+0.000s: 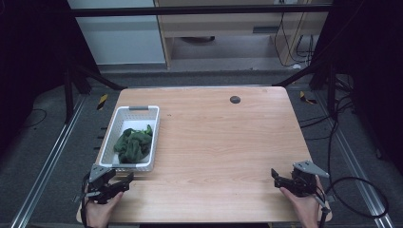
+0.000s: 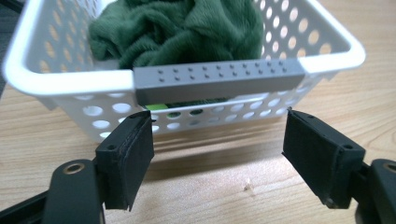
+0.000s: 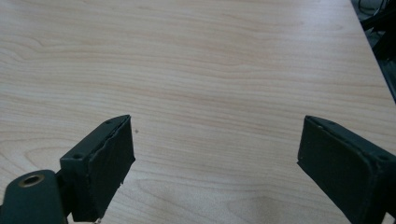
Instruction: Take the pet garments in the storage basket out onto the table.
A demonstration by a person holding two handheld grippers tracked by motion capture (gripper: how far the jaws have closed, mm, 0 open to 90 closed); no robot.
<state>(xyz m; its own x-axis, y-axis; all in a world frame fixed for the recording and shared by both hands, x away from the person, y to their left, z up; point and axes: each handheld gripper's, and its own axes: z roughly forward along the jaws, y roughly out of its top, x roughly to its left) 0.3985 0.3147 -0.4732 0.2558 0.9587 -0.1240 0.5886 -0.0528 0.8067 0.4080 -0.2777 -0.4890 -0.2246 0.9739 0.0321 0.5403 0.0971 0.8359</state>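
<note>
A white perforated basket (image 1: pixel 121 114) stands on the left side of the wooden table (image 1: pixel 218 142); a crumpled dark green cloth (image 1: pixel 133 144) lies inside it. In the left gripper view the basket's (image 2: pixel 56 84) near end with its grey handle (image 2: pixel 219 80) is close ahead, the green cloth (image 2: pixel 187 28) heaped behind it. My left gripper (image 1: pixel 127 179) is open just in front of that near end, nothing between its jaws (image 2: pixel 219 149). My right gripper (image 1: pixel 275 176) rests open near the table's front right corner, over bare wood (image 3: pixel 215 154).
A small dark round cap (image 1: pixel 235 99) sits in the tabletop near the far edge. Black frame bars, cables (image 1: pixel 351 190) and floor rails surround the table. A pale cabinet (image 1: pixel 223 23) stands beyond.
</note>
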